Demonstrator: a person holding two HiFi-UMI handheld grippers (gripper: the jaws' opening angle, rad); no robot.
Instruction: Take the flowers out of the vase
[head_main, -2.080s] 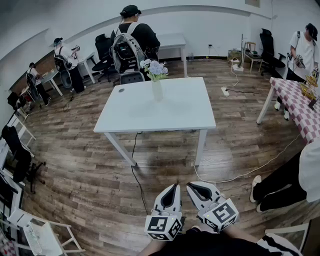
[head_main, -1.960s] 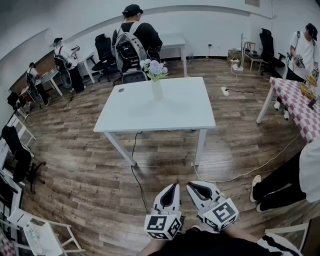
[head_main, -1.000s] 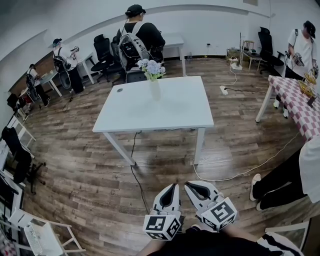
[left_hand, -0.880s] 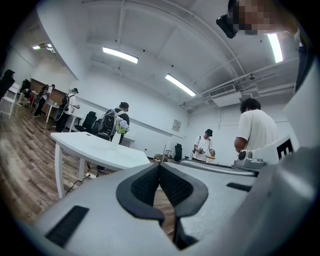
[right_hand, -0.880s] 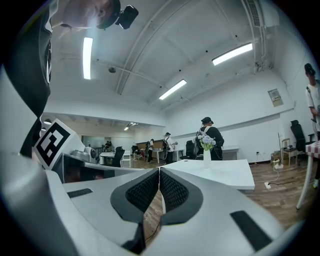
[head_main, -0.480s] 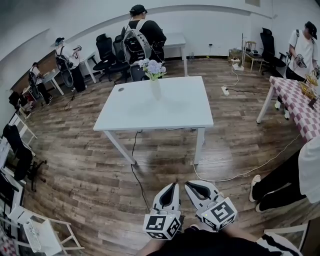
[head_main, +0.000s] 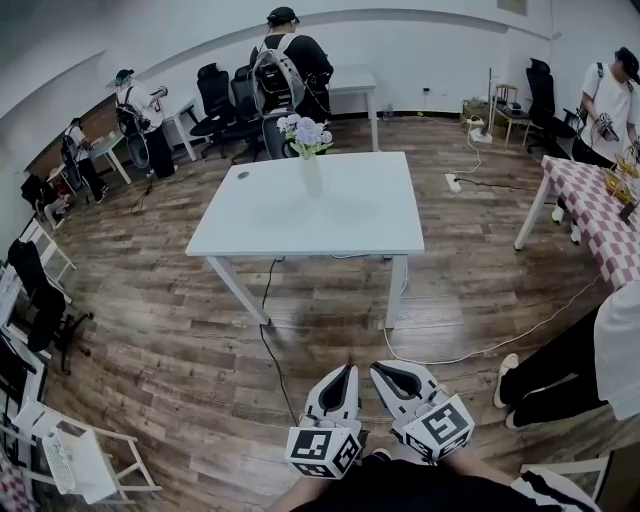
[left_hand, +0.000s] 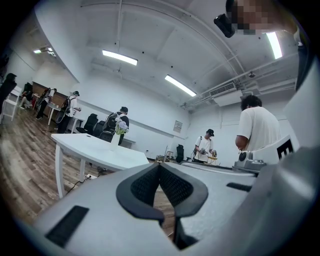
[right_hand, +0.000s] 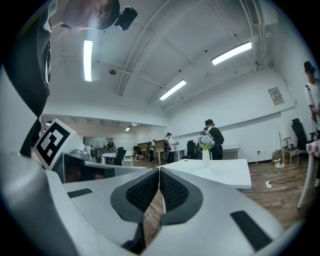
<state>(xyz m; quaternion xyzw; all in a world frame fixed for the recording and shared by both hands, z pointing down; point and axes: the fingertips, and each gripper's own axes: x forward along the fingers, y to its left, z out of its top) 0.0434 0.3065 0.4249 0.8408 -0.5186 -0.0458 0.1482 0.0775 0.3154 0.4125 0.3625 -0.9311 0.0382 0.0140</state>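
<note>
Since my left tool (head_main: 346, 373) and right tool (head_main: 381, 371) are both pinched together on nothing, with the flowers (head_main: 304, 132) in the vase (head_main: 312, 176) way off on the worktop's (head_main: 340, 215) far side, I reckon a sideways yank could tip that skinny vase.

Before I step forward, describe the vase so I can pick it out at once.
Find the big white table in the middle of the wooden floor. Near its far edge stands a slim white vase holding pale flowers. Nothing else there stands upright; its only neighbour is a small dark disc.
</note>
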